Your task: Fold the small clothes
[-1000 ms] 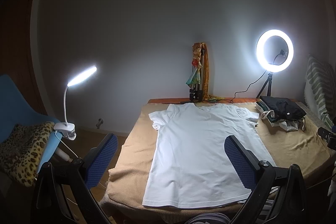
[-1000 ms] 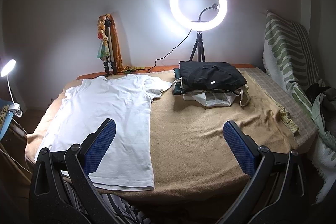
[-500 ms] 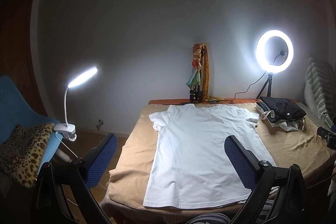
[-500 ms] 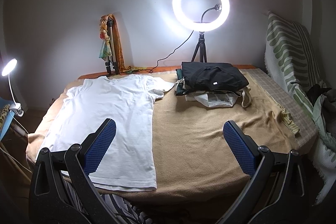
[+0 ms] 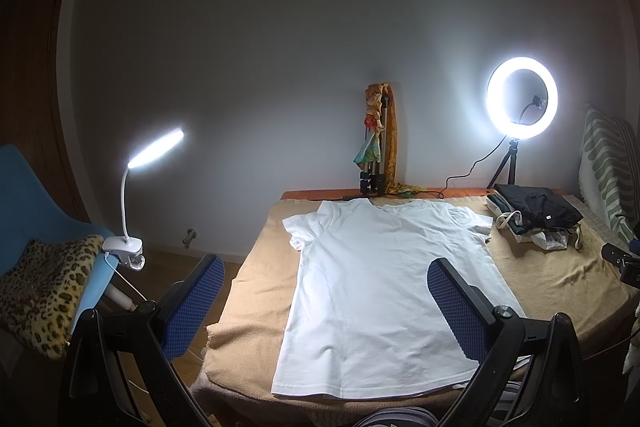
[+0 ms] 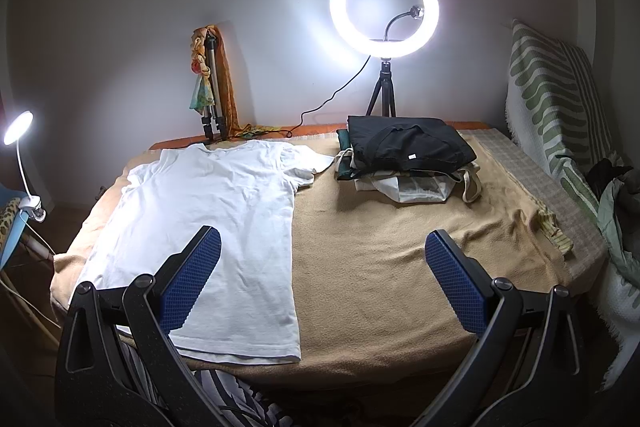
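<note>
A white T-shirt (image 5: 380, 291) lies flat and spread out on the tan blanket (image 5: 256, 287), collar toward the far wall; it also shows in the right wrist view (image 6: 216, 215) on the left half of the blanket (image 6: 380, 259). My left gripper (image 5: 326, 279) is open and empty, held above the shirt's near hem. My right gripper (image 6: 322, 253) is open and empty, above the bare blanket just right of the shirt. A stack of folded clothes with a black garment on top (image 6: 408, 151) sits at the far right; it also shows in the left wrist view (image 5: 536, 213).
A ring light on a tripod (image 6: 384, 7) and a folded tripod with scarves (image 6: 212, 87) stand at the back wall. A clip lamp (image 5: 152, 151) is on a blue chair (image 5: 36, 211) to the left. A striped green cushion (image 6: 560, 99) is on the right.
Both grippers have drifted slightly; the views shift by a little. The shirt has not moved and both grippers stay open.
</note>
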The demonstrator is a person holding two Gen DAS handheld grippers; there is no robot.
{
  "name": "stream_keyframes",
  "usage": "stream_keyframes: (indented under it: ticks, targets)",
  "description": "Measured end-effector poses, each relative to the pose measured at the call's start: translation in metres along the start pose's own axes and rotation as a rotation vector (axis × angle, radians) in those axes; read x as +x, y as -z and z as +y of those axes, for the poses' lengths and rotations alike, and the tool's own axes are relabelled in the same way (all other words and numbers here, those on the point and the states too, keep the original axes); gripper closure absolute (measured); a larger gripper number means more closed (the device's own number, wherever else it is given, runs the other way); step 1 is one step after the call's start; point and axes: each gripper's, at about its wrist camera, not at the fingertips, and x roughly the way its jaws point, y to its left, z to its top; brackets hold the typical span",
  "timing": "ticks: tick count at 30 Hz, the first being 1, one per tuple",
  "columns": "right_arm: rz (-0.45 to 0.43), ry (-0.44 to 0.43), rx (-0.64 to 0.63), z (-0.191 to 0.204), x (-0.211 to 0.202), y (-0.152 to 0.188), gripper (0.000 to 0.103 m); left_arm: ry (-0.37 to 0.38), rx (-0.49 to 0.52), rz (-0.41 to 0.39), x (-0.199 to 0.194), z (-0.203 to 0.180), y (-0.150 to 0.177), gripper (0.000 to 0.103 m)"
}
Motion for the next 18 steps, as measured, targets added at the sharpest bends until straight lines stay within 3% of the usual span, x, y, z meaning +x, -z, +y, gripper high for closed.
stream_keyframes:
  ticks: [18]
  targets:
    - [0.0,-0.002,0.0,-0.0006,0.0002,0.0004,0.0,0.001,0.001,-0.002,-0.0005,-0.0002,-0.0002,0.0]
